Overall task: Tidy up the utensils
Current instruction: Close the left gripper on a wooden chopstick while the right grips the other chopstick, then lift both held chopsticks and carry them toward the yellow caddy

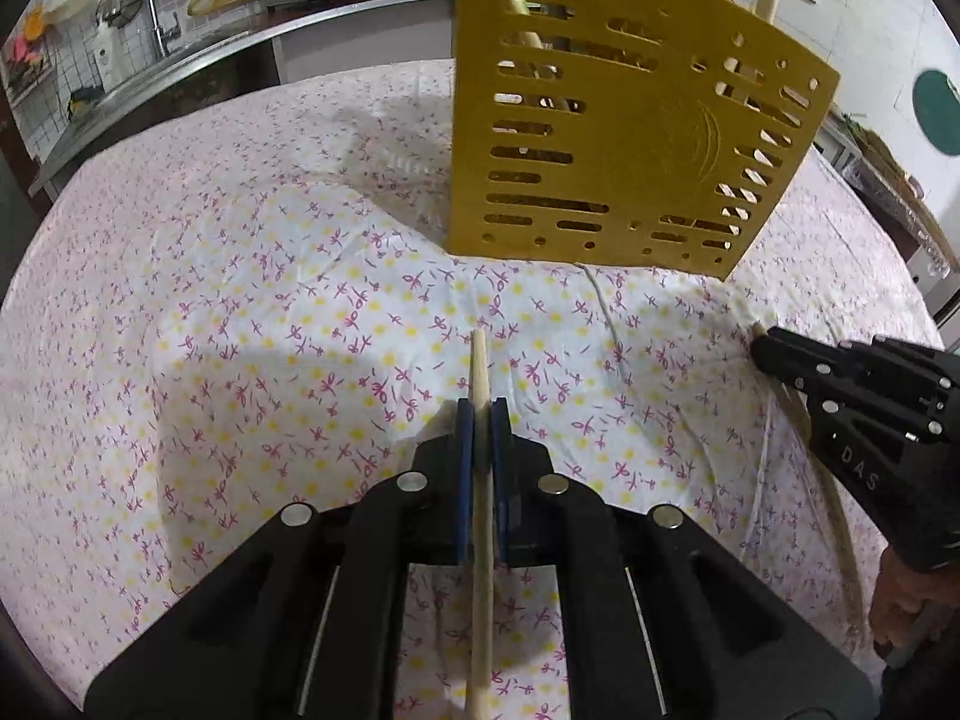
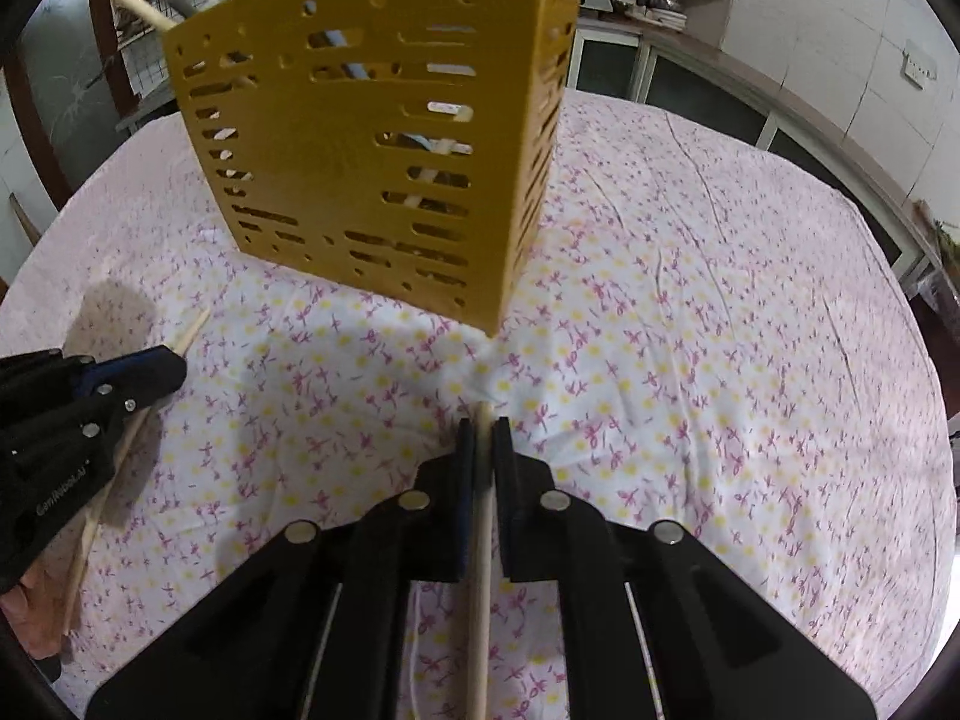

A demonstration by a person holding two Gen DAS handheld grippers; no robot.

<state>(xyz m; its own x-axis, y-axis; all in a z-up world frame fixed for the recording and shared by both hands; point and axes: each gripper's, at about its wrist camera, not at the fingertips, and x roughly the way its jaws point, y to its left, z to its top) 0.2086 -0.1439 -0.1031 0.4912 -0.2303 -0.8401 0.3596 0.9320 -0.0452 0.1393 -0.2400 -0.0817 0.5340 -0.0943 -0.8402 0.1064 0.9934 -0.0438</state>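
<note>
A yellow perforated utensil holder stands on the flowered tablecloth, with chopsticks and a blue handle sticking out of its top. My left gripper is shut on a pale wooden chopstick, whose tip pokes out past the blue pads toward the holder. It shows at the left edge of the right wrist view as the left gripper. My right gripper is shut on a second wooden chopstick. That right gripper also appears at the right of the left wrist view, low over the cloth.
The tablecloth covers a round table. A steel counter with a sink and tap and a stove runs behind it. Shelves with dishes and cabinets stand at the back right. A hand holds the right gripper.
</note>
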